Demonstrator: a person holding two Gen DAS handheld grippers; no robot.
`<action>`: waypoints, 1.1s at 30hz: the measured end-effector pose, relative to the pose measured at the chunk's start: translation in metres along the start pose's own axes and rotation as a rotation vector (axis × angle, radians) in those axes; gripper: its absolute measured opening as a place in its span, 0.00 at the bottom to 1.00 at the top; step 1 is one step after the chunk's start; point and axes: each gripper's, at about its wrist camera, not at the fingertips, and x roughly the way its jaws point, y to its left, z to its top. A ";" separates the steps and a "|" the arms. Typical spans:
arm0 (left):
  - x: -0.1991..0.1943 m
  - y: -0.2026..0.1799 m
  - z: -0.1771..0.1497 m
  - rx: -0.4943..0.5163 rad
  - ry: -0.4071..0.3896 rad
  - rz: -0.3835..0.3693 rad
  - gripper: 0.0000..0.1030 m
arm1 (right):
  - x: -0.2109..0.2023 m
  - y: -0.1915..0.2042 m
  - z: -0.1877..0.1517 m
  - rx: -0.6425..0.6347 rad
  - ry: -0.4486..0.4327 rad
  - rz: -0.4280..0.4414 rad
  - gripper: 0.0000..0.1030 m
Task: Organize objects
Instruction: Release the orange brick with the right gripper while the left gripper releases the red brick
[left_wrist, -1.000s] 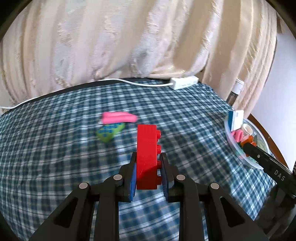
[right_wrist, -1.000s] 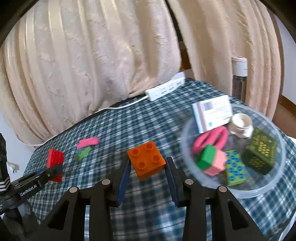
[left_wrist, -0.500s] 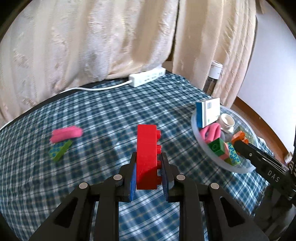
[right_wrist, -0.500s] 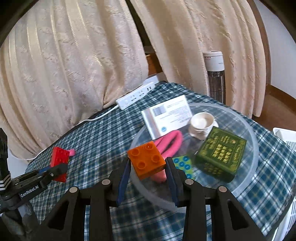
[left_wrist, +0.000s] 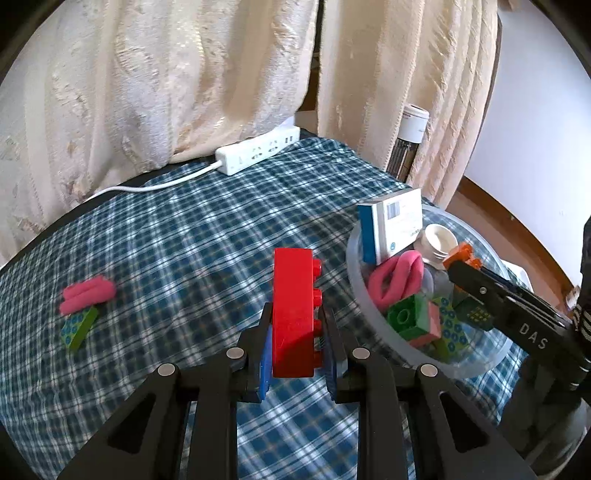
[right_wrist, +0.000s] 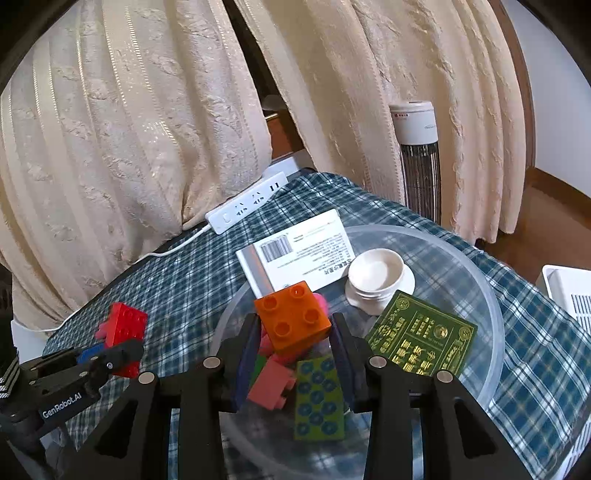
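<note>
Left gripper (left_wrist: 295, 332) closed on a long red building brick (left_wrist: 293, 310), held on edge with its studs facing right, above the blue plaid tablecloth (left_wrist: 184, 240) near the middle of the table. Right gripper (right_wrist: 293, 341) closed on a square orange four-stud brick (right_wrist: 293, 321), studs up, held over the near-left part of a clear round plastic bowl (right_wrist: 495, 314) that stands at the table's right end. Inside the bowl: a white and blue carton (right_wrist: 295, 254) leaning on the far-left rim, a white cap (right_wrist: 376, 277), a dark green packet with gold print (right_wrist: 421, 339), a green block with blue dots (right_wrist: 317, 398), a salmon-pink brick (right_wrist: 271, 384), a green brick (left_wrist: 406, 317) and a looped pink band (left_wrist: 395, 277). On the cloth toward the left edge of the table lie a pink folded piece (left_wrist: 86, 295) and, touching its near side, a green dotted block (left_wrist: 79, 326). A white power strip (left_wrist: 258, 153) with its cable lies along the far edge, below cream curtains (left_wrist: 147, 74). A tower fan (right_wrist: 419, 162) stands beyond the far-right corner.
</note>
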 end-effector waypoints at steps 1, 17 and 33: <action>0.002 -0.003 0.002 0.006 0.001 -0.002 0.23 | 0.000 -0.002 0.001 0.003 -0.003 -0.003 0.40; 0.028 -0.044 0.024 0.073 0.015 -0.034 0.23 | -0.001 -0.025 -0.001 0.048 -0.057 -0.036 0.45; 0.050 -0.080 0.035 0.148 0.030 -0.134 0.23 | -0.020 -0.036 -0.002 0.068 -0.184 -0.156 0.48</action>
